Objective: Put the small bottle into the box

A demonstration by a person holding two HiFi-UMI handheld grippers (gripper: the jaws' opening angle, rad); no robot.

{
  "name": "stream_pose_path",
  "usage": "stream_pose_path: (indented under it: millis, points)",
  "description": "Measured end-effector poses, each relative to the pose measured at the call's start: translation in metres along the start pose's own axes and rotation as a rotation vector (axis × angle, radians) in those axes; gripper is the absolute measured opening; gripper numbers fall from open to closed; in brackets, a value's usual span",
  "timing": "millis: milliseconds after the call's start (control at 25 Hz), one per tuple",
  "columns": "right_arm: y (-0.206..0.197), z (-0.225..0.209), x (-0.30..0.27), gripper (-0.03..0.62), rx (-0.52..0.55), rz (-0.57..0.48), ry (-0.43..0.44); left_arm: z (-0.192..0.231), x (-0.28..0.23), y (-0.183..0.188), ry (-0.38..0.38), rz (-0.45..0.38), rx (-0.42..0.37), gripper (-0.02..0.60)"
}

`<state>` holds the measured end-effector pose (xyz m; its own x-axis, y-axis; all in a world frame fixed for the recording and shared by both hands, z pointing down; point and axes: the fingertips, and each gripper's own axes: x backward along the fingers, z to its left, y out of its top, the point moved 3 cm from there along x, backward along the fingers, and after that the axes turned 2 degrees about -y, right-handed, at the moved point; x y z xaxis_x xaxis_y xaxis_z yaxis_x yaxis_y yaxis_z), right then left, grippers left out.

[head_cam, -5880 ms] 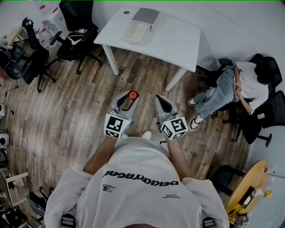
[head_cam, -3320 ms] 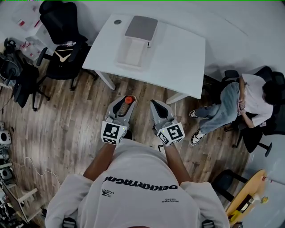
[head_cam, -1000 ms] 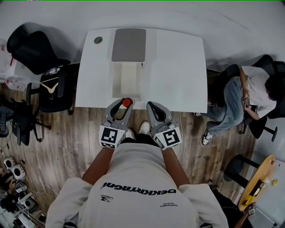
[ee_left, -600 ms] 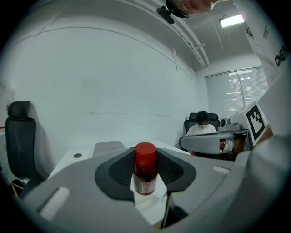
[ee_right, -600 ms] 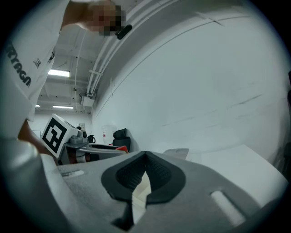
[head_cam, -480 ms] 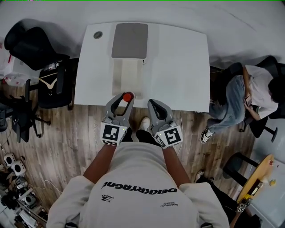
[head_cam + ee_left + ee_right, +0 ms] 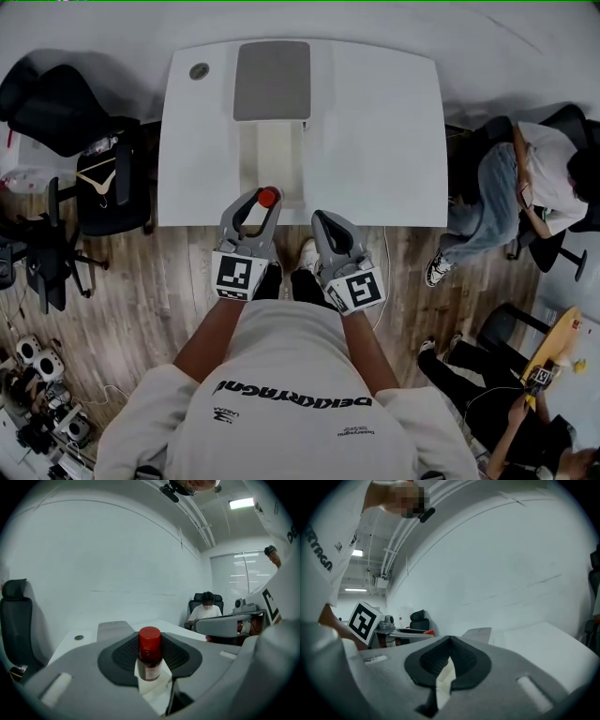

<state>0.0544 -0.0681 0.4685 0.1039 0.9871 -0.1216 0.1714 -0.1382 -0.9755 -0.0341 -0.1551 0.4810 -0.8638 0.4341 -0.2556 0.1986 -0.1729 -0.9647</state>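
Note:
A small dark bottle with a red cap stands upright between the jaws of my left gripper, which is shut on it. It hangs over the near edge of the white table, just at the near end of the open white box. The box's grey lid lies flat behind it. In the left gripper view the lid shows past the bottle. My right gripper hovers beside the left one, its jaws shut with nothing held.
A small round grommet sits at the table's far left corner. Black office chairs stand left of the table on the wooden floor. A seated person is at the table's right end, and another person at the lower right.
The view has closed in on the table. Both grippers have come from over the floor to the table's near edge, the bottle still in the left one.

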Motion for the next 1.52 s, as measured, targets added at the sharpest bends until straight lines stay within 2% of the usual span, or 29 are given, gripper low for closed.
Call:
stream_pose_path:
  millis: [600, 1520]
  points:
    - [-0.022, -0.009, -0.017, -0.003, -0.014, 0.040, -0.027, 0.023, -0.036, -0.021, -0.008, 0.034, -0.042, 0.143]
    - [-0.046, -0.018, -0.035, -0.002, -0.034, 0.097, -0.036, 0.057, -0.087, -0.054, 0.017, 0.127, -0.063, 0.143]
